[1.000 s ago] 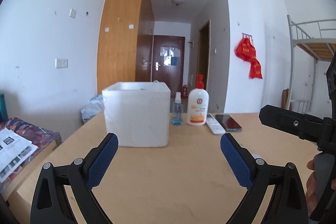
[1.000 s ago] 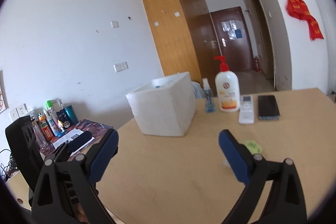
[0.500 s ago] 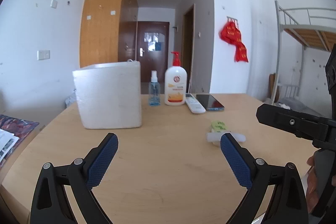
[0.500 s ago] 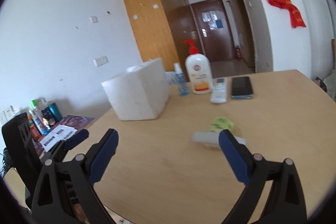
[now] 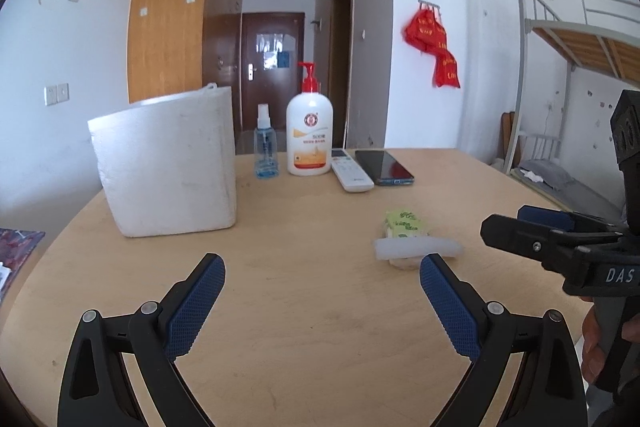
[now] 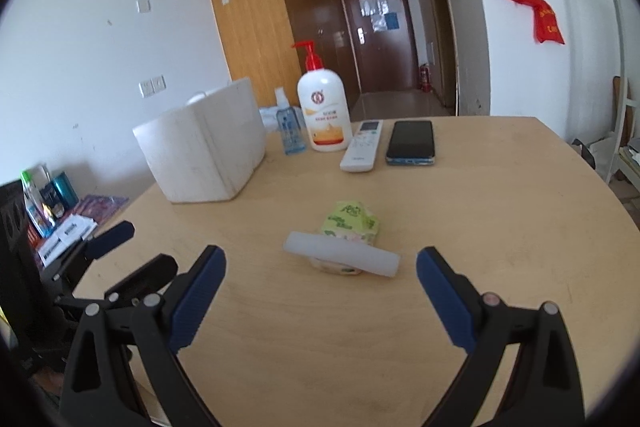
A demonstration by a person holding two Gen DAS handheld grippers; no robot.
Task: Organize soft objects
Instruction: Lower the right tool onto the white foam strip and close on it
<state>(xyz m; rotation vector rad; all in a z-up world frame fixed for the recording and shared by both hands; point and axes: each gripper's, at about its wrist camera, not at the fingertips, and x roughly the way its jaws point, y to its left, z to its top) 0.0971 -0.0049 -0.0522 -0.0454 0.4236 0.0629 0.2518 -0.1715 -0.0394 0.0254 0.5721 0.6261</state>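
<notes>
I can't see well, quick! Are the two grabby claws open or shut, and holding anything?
Left gripper: open, holding nothing, over the round wooden table.
Right gripper: open, holding nothing.

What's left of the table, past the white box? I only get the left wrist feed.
Observer: A lower side table with a cluster of bottles and some papers on it.
Operator: Is the right gripper lined up on anything?
Observer: Yes. The right gripper is open, and the white foam strip lies centred just ahead of its fingers.
Operator: Where's the left gripper relative to that strip?
Observer: The left gripper sits near the table's left edge, well left of the strip and apart from it.
</notes>
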